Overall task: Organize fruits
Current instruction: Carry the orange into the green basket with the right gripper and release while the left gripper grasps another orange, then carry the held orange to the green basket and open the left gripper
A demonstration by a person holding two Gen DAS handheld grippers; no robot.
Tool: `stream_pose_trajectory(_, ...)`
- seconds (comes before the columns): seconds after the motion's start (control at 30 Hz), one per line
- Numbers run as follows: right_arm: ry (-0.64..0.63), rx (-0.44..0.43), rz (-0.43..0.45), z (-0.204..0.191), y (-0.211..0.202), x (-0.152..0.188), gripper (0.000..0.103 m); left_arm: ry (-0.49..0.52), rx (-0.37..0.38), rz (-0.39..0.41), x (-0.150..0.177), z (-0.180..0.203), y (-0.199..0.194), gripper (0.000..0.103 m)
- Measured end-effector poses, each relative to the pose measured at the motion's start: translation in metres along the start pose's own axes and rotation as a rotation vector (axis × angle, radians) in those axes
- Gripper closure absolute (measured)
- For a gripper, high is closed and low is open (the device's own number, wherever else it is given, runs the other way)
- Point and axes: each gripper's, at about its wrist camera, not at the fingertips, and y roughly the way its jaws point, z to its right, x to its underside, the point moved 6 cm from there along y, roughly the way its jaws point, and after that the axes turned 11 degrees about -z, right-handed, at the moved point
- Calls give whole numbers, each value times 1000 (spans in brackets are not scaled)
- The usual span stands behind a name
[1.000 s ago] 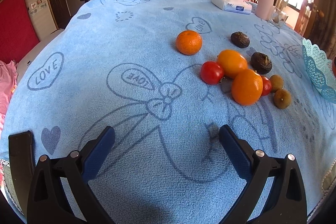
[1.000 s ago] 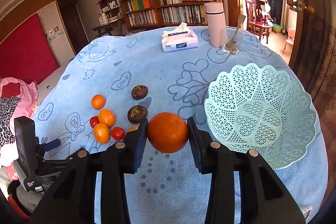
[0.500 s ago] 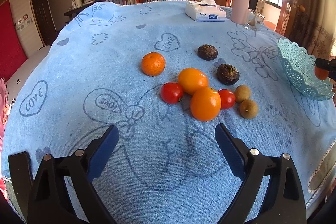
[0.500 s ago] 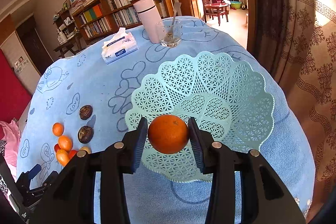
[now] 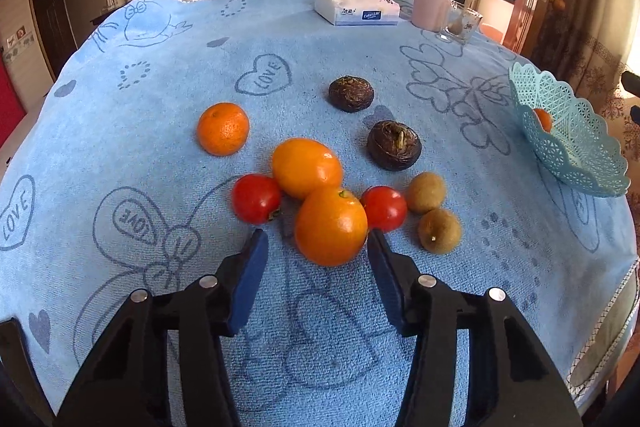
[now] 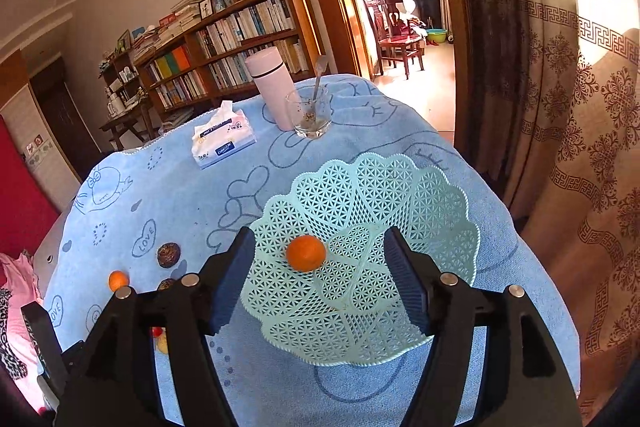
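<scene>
Bookshelves lined the far wall, and a blue towel (image 5: 160, 131) printed with hearts covered the table I was working over.

My left gripper (image 5: 314, 247) was closing, its blue pads either side of the nearest orange (image 5: 331, 225); the right pad looked to be at the peel, the left one not yet touching. A red tomato (image 5: 383, 207) sat hard against the orange at two o'clock, a second tomato (image 5: 256, 198) at ten, and another orange (image 5: 307, 167) touched it at twelve. I judged the clean way was to slip the right pad between orange and tomato, squeeze on the widest part, then lift straight up so the neighbours would not roll.

My right gripper (image 6: 320, 259) was opening over the lattice basket (image 6: 432, 195), nothing between its pads; a small orange (image 6: 306, 253) lay free on the basket floor below them.

Only the left view showed the two brown longans (image 5: 439, 231) at three o'clock of the orange, and both dark water chestnuts (image 5: 394, 145) at one. Only the right view showed the whole basket interior, otherwise empty; the left saw just its rim at the table's right edge. Beyond the basket at twelve stood a pink flask (image 6: 270, 87) and a glass (image 6: 308, 115).
</scene>
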Motion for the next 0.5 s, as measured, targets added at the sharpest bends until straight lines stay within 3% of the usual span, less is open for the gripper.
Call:
stream_pose_trajectory(0.1, 12, 0, 14, 6, -3, -5, 33, 15, 6, -6, 0, 5, 4, 66)
stream_pose_trajectory(0.5, 48, -8, 55, 19, -20, -14, 33, 54, 22, 49, -10, 28, -30, 66)
